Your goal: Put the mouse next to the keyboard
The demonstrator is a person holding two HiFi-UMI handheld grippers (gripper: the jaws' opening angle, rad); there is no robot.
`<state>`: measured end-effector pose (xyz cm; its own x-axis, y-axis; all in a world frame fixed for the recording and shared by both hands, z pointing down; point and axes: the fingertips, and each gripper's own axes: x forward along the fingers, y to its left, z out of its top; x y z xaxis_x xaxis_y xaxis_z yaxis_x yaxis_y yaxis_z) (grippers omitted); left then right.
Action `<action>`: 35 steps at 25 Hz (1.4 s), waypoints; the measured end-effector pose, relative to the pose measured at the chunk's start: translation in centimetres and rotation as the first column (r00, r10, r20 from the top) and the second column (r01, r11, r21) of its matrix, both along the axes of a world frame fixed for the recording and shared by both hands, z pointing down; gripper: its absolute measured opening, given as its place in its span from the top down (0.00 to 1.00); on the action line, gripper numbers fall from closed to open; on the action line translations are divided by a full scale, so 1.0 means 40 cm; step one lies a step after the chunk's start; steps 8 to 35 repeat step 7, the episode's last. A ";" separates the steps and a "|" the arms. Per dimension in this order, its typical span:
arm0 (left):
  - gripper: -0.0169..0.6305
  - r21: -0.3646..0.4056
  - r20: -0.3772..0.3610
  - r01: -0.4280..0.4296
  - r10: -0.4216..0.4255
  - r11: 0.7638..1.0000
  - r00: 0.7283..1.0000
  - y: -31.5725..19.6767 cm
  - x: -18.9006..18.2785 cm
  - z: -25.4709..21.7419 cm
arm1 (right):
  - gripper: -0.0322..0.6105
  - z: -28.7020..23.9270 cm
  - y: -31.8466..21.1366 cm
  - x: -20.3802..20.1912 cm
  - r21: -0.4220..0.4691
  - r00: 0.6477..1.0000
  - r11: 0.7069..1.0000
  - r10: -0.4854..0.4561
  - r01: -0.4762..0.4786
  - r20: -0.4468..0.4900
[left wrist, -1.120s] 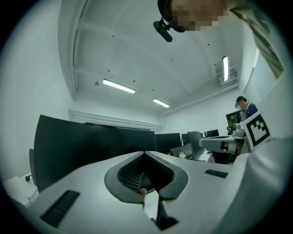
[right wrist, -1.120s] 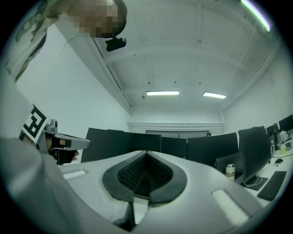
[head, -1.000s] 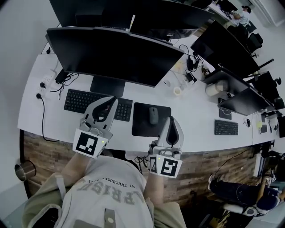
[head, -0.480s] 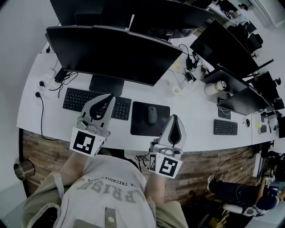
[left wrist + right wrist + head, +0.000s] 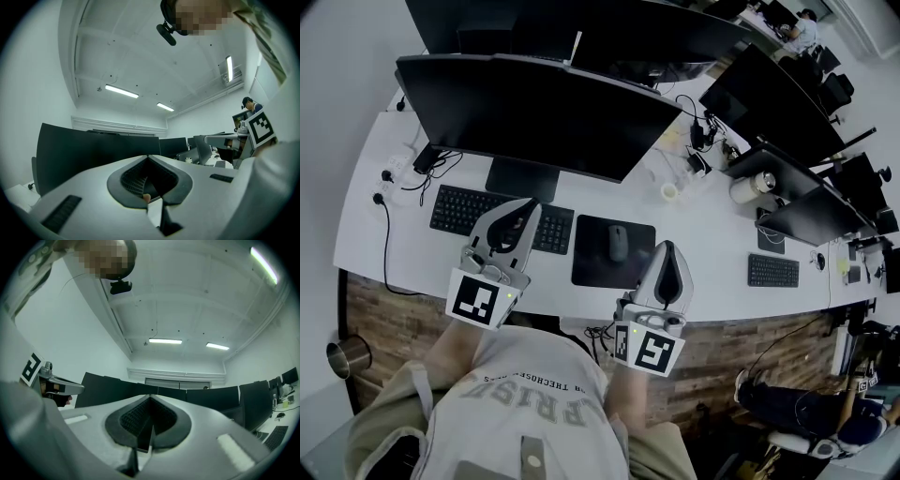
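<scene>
The keyboard (image 5: pixel 455 208) lies on the white desk (image 5: pixel 712 248), in front of the wide monitor (image 5: pixel 534 112). The left gripper (image 5: pixel 531 203) hangs over the keyboard's right half, hiding part of the keys. Its jaws are pressed together with nothing between them, and whether it touches the keys cannot be told. Just beside the keyboard's right end lies the dark mouse pad (image 5: pixel 591 267). The mouse (image 5: pixel 619 242) sits on it, apart from the keyboard, with bare pad between the two. Farther right of the keyboard, past the pad's right edge, the right gripper (image 5: pixel 666 247) is held above the desk's front part, clear of the mouse. Its jaws are fully closed too, and empty.
</scene>
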<state>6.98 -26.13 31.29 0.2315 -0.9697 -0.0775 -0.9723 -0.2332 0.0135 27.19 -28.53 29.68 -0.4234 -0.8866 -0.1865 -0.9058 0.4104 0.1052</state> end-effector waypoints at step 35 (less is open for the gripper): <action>0.96 0.004 0.000 0.007 -0.007 1.000 1.000 -0.007 0.006 0.002 | 0.95 -0.002 -0.007 0.005 0.003 1.000 1.000 -0.012 0.012 0.002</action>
